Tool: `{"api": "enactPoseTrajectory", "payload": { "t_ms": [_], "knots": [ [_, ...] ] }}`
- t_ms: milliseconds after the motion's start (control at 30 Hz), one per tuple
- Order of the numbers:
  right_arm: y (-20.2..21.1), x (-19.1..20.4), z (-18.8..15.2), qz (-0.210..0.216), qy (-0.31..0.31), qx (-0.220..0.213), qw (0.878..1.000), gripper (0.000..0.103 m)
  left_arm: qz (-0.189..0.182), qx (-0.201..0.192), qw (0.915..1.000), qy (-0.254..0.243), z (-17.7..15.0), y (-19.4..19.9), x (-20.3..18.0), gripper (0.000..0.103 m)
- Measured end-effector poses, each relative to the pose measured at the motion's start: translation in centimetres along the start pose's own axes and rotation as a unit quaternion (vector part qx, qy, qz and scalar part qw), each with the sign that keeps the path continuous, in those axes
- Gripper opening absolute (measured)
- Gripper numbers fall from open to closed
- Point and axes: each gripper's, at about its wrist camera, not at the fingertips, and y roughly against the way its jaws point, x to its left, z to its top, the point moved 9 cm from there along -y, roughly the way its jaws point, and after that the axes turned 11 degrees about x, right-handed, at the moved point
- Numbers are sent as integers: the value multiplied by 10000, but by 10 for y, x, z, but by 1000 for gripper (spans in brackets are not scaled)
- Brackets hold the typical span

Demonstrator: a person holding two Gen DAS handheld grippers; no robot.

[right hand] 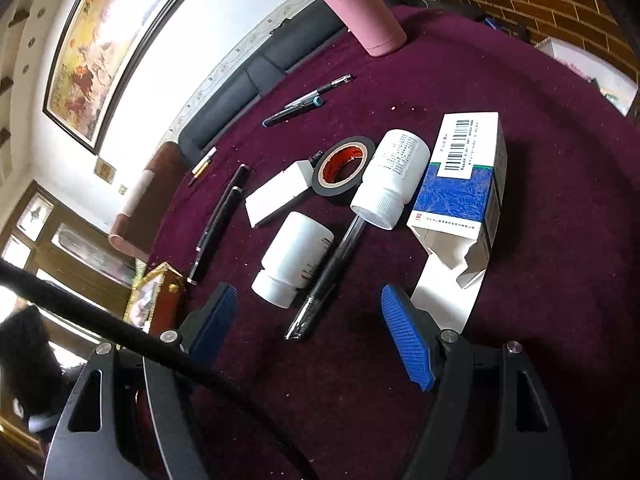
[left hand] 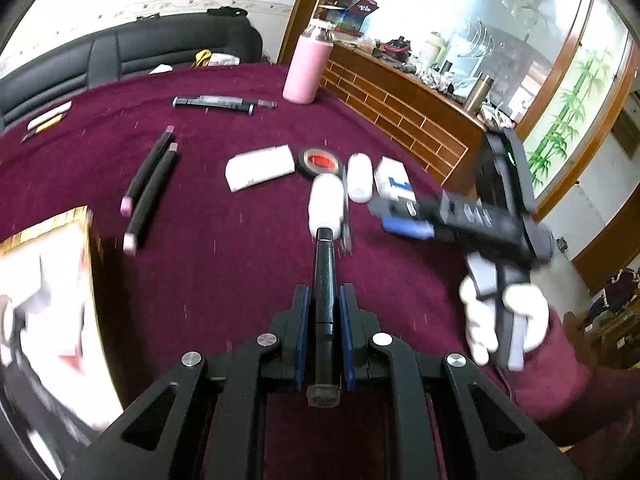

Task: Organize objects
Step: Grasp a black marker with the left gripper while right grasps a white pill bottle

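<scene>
In the left wrist view my left gripper (left hand: 324, 293) is shut on a black marker (left hand: 325, 280) that runs lengthwise between the blue pads, above the maroon tablecloth. Ahead of it lie two white bottles (left hand: 326, 204), a black tape roll (left hand: 320, 162), a white box (left hand: 260, 166) and two black markers with pink caps (left hand: 148, 184). My right gripper (right hand: 308, 296) stands open over the cloth. A clear-and-black pen (right hand: 330, 272) and a white bottle (right hand: 294, 258) lie just ahead between its fingers, untouched. A second bottle (right hand: 392, 178) and a torn blue-and-white carton (right hand: 464, 184) lie beyond.
A pink flask (left hand: 306, 68) stands at the table's far edge, with more pens (left hand: 224, 102) lying near it. A gold-edged wooden box (left hand: 52, 280) sits at the left. A gloved hand (left hand: 504, 320) holds the right gripper. A black cable (right hand: 120, 332) crosses the right wrist view.
</scene>
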Motion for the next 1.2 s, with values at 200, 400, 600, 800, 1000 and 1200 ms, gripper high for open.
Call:
{"api": "enactPoseTrajectory", "payload": {
  "t_ms": [200, 400, 600, 800, 1000, 1200],
  "knots": [
    [0, 10, 2, -318, 98, -5, 9994, 75, 228, 382, 9988, 209, -32, -31, -6, 12],
    [-13, 18, 8, -767, 134, 340, 9964, 75, 738, 563, 9956, -139, -38, -57, -22, 15],
    [-29, 23, 20, -1140, 188, 618, 9914, 75, 1725, 328, 9807, -863, -33, -76, -45, 37],
    [-46, 32, 32, -1705, 418, 822, 9810, 73, 376, 283, 9987, -219, -43, -60, -29, 11],
    [-65, 46, 23, -2022, 876, 1154, 9686, 61, -245, -154, 9989, 362, -58, -24, -12, 11],
    [-78, 45, 15, -2579, 1071, 1329, 9510, 39, -513, -623, 9955, 503, -58, 9, -9, 11]
  ]
}}
